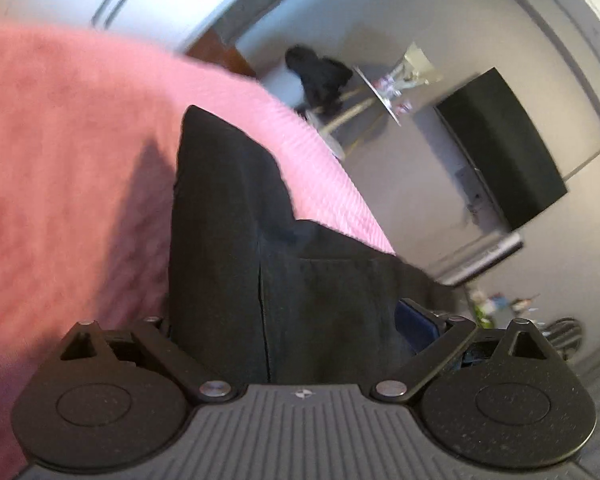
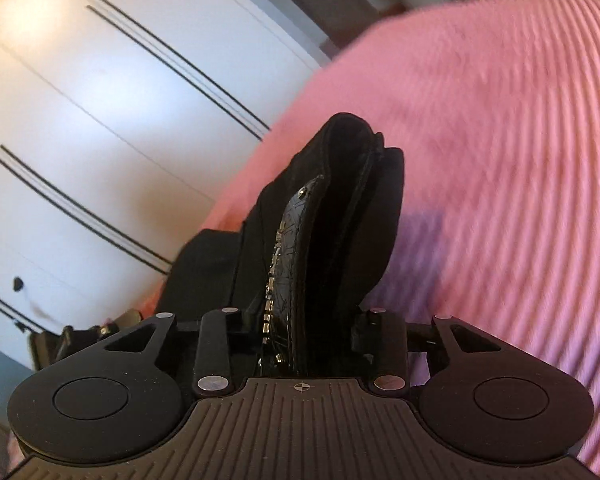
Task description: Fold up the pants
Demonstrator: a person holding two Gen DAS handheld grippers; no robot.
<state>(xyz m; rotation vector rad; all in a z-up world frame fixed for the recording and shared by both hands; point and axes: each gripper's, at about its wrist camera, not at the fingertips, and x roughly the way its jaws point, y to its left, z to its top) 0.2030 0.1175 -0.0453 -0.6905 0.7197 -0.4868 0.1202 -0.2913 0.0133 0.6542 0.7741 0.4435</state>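
Pants (image 1: 236, 248), black, fill the space between the jaws of both grippers and lie over a pink ribbed bed cover (image 1: 60, 160). In the left wrist view, the left gripper (image 1: 292, 332) has its linkage arms spread wide and the dark cloth passes between them; the fingertips are hidden under the fabric, so I cannot tell whether the jaws press on it. A blue pad (image 1: 414, 320) shows at the right side, partly behind the cloth. In the right wrist view, the right gripper (image 2: 300, 320) has its jaws drawn close on a bunched part of the pants (image 2: 340, 220), where a shiny black strip with small metal studs (image 2: 288, 256) stands up between folds. Farther off, past the bed edge, a round side table (image 1: 376, 92) carries some small things, too blurred to name. A dark screen (image 1: 500, 148) hangs on the wall. White wardrobe doors (image 2: 80, 120) stand behind the bed.
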